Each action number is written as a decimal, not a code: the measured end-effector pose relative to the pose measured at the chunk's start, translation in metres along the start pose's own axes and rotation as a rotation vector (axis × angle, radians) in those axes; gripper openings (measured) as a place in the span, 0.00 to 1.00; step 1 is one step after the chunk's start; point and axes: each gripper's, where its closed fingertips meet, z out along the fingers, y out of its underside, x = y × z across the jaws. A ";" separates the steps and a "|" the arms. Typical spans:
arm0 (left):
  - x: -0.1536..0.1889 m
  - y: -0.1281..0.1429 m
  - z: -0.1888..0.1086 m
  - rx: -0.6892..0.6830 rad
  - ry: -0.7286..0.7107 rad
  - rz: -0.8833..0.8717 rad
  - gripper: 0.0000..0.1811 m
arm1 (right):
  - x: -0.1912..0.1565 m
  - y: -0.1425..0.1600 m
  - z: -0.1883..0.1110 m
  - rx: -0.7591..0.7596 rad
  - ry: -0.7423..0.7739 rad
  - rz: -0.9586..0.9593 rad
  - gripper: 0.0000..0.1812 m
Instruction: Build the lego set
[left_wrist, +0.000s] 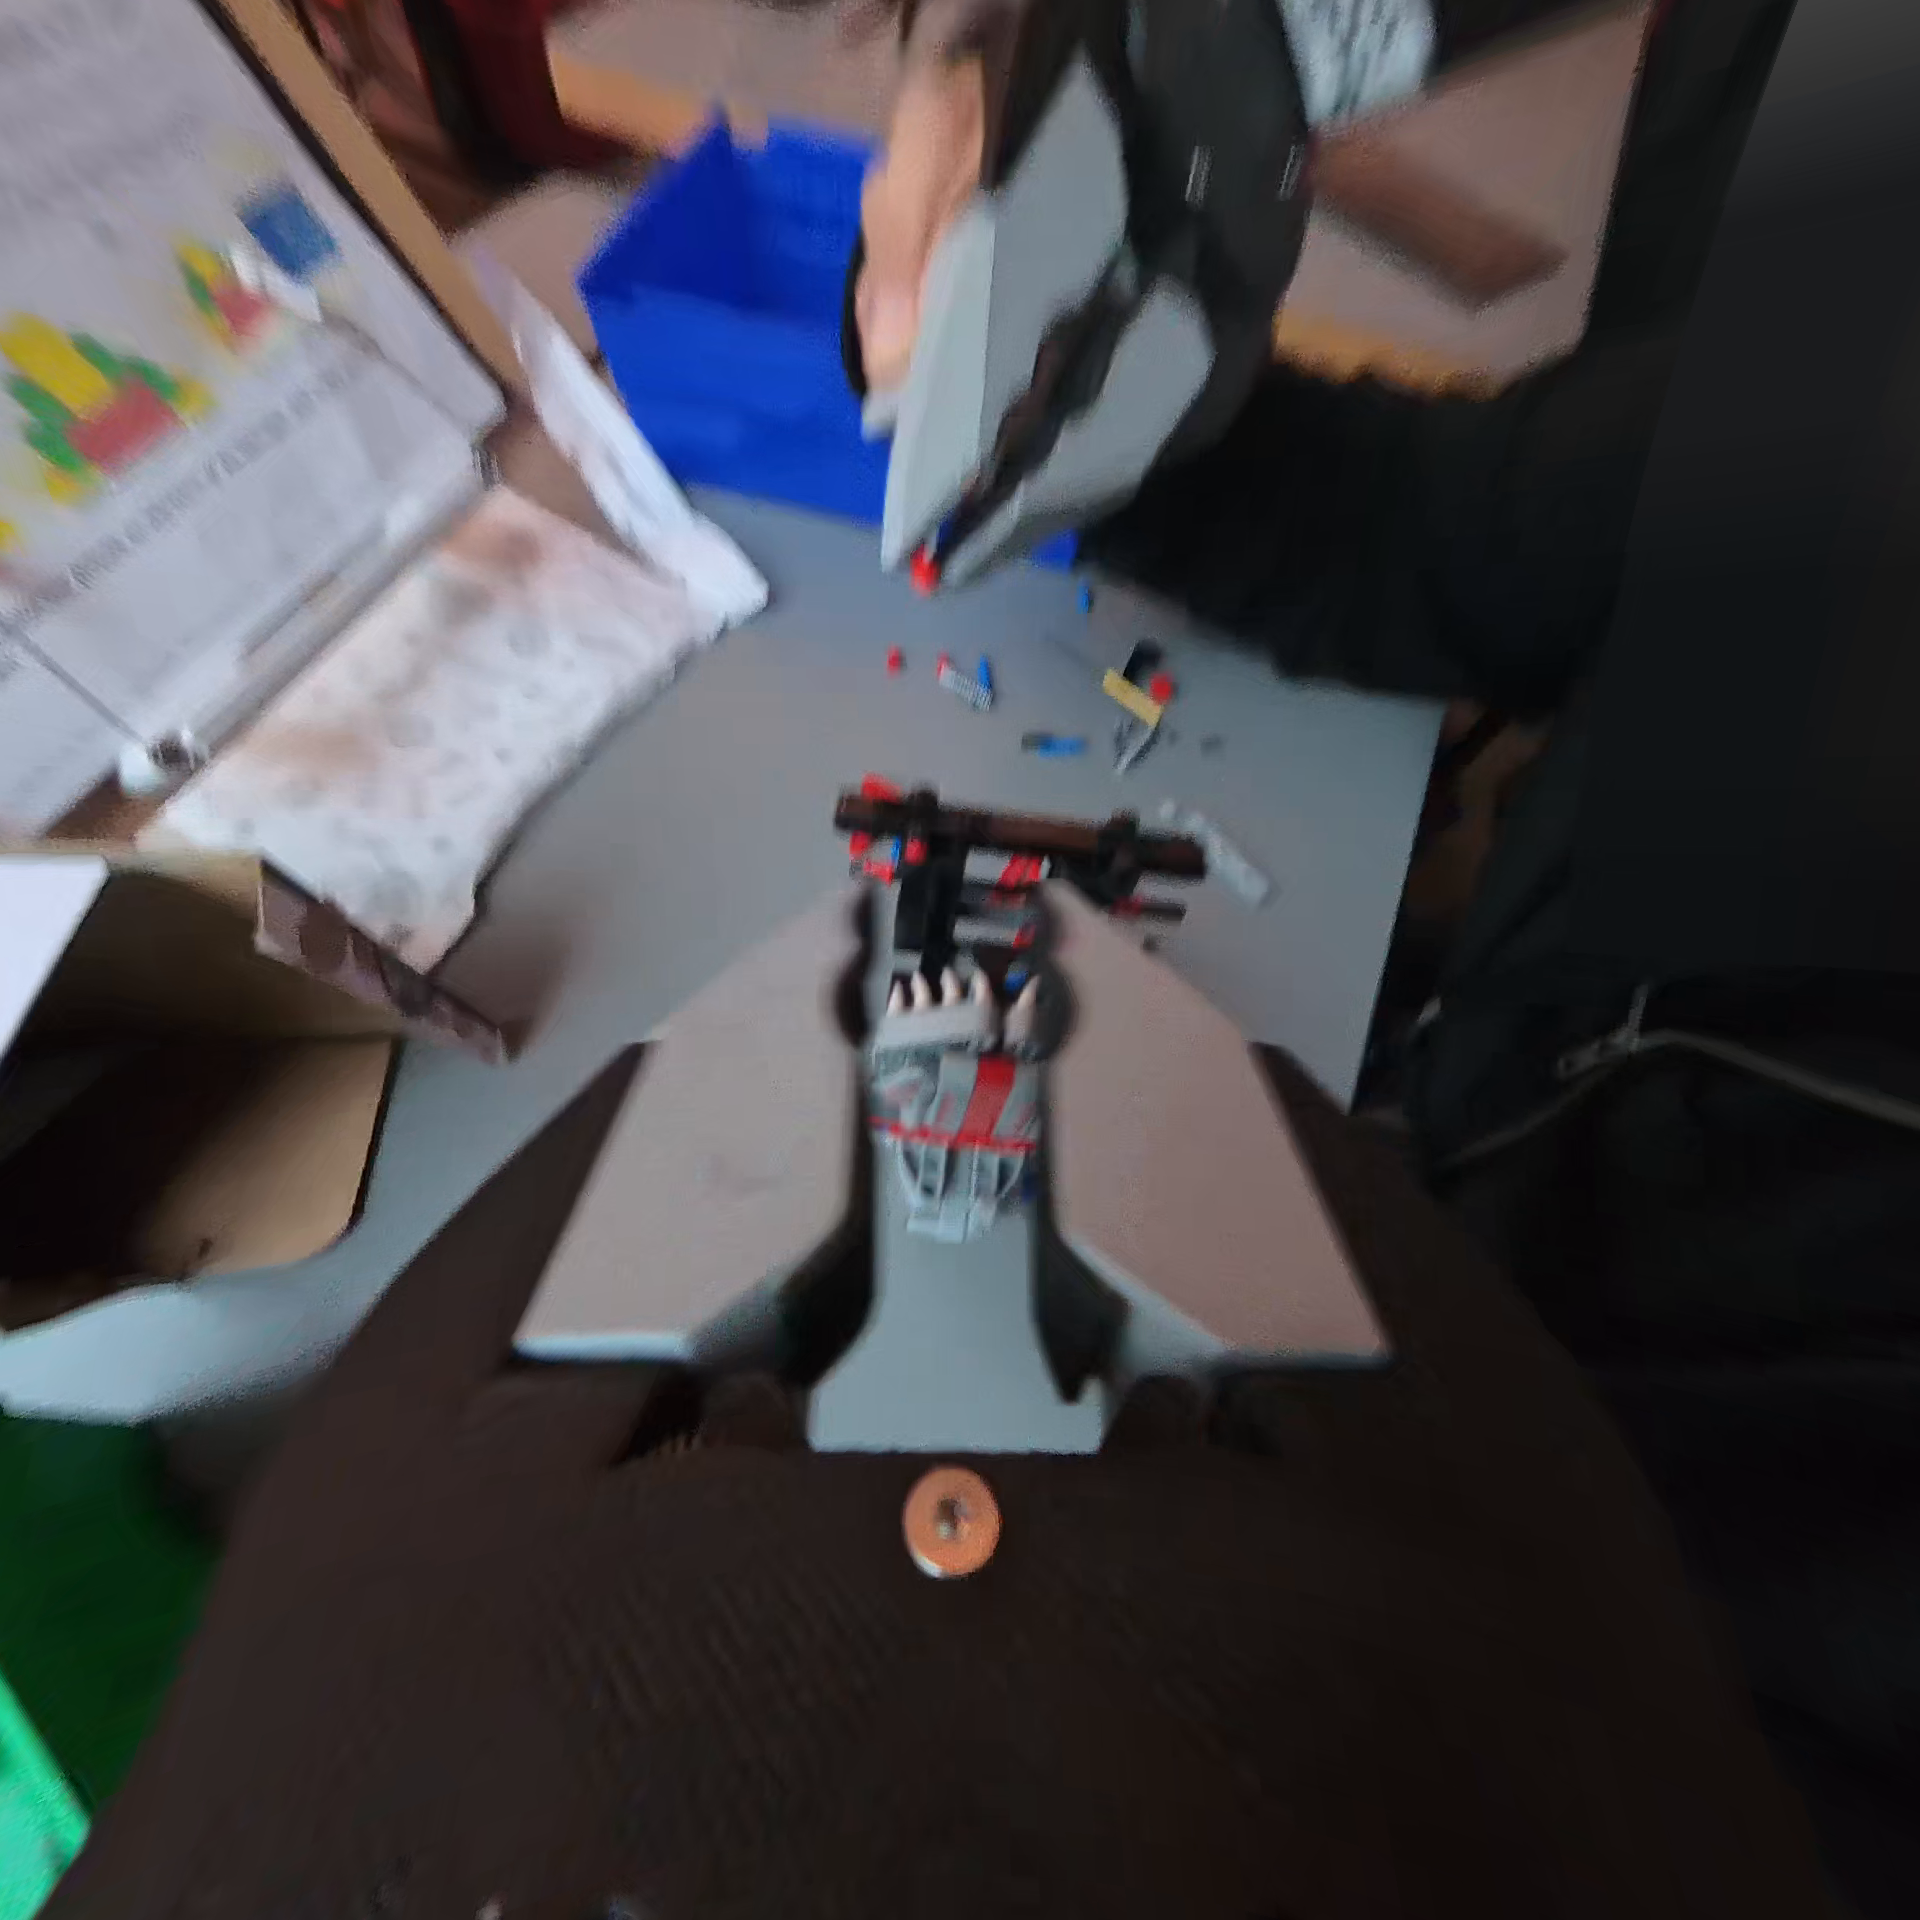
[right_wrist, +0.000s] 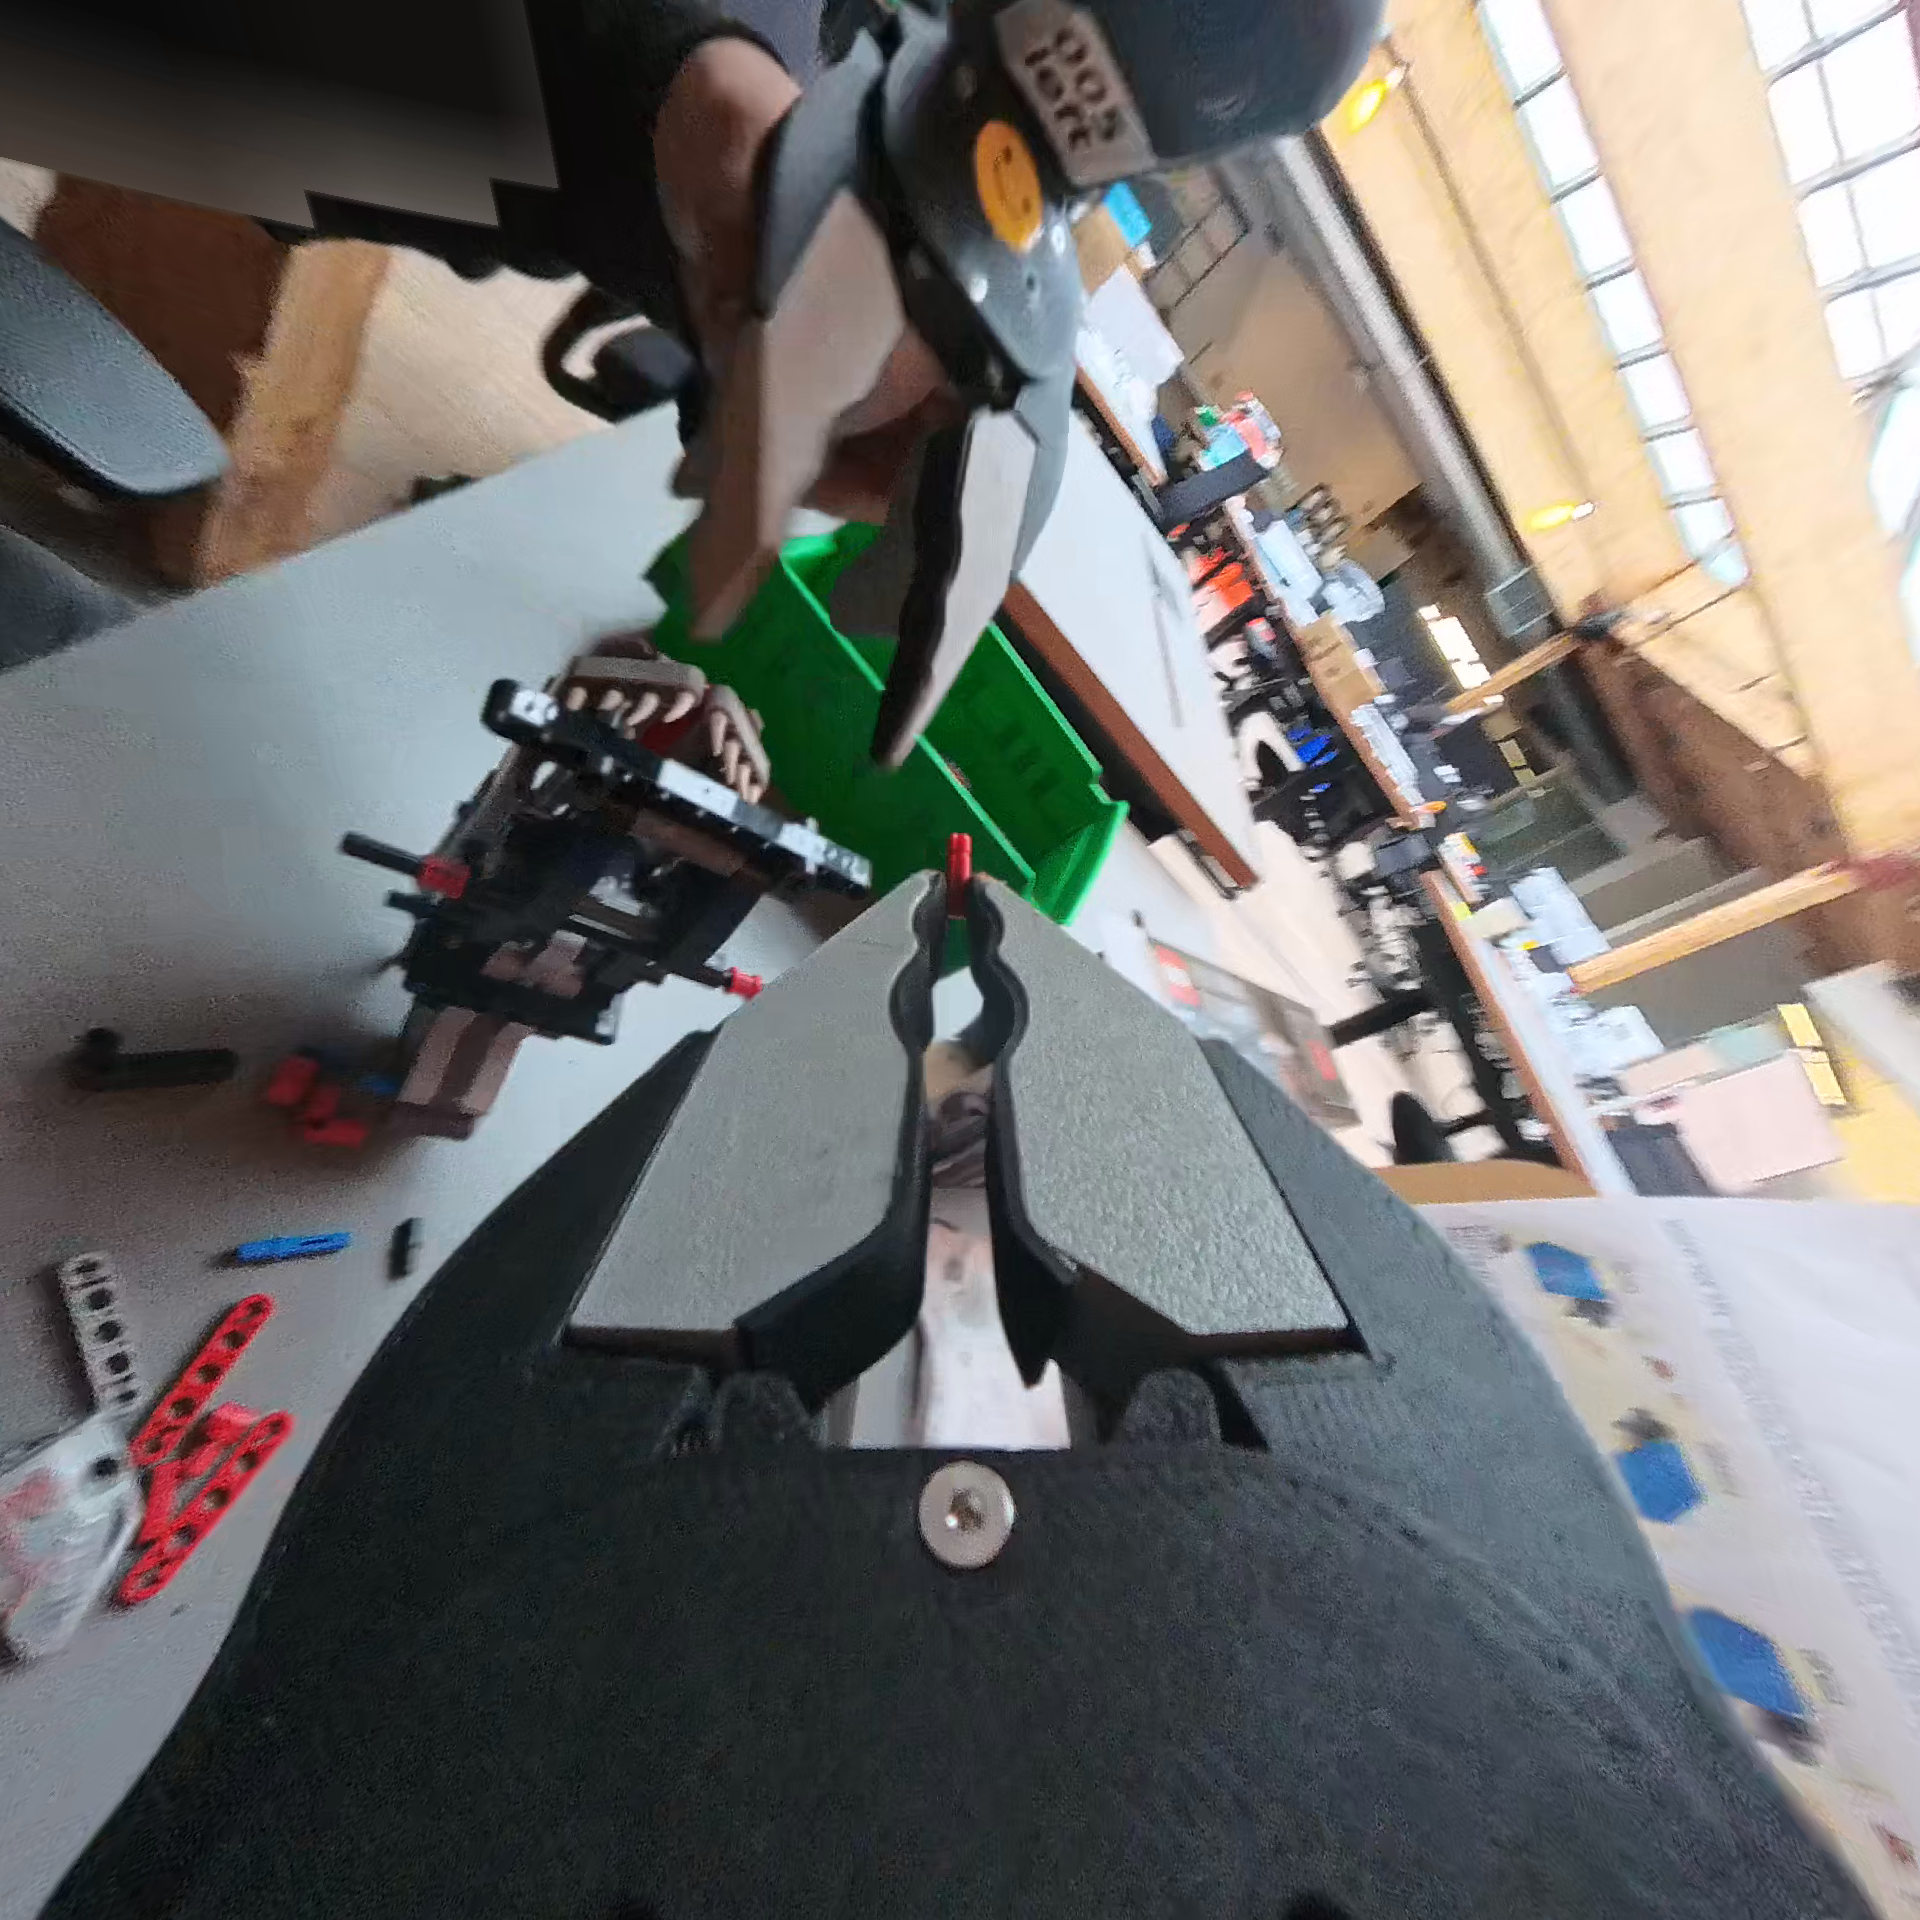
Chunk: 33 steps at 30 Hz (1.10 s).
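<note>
Your right tongs (right_wrist: 961, 902) are pinching a red pin (right_wrist: 957, 858) pointing forward; the model (right_wrist: 613, 862) is sitting to their left, under your gaping left tongs (right_wrist: 805, 686).

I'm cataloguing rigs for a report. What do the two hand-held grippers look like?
Both look alike. The right hand-held gripper has a black textured body, grey tapered fingers with wavy black inner edges, and a central screw with washer. The left hand-held gripper matches, and carries a round orange sticker underneath.
</note>
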 end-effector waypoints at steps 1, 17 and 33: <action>0.006 -0.014 -0.002 0.055 0.033 -0.006 0.00 | 0.000 -0.003 0.002 -0.011 0.022 -0.029 0.00; 0.015 -0.043 0.030 0.070 0.079 -0.061 0.04 | -0.008 -0.022 0.000 -0.075 0.139 -0.273 0.00; 0.022 -0.040 0.032 0.099 0.139 0.011 0.01 | -0.017 -0.030 -0.009 0.187 -0.184 0.217 0.00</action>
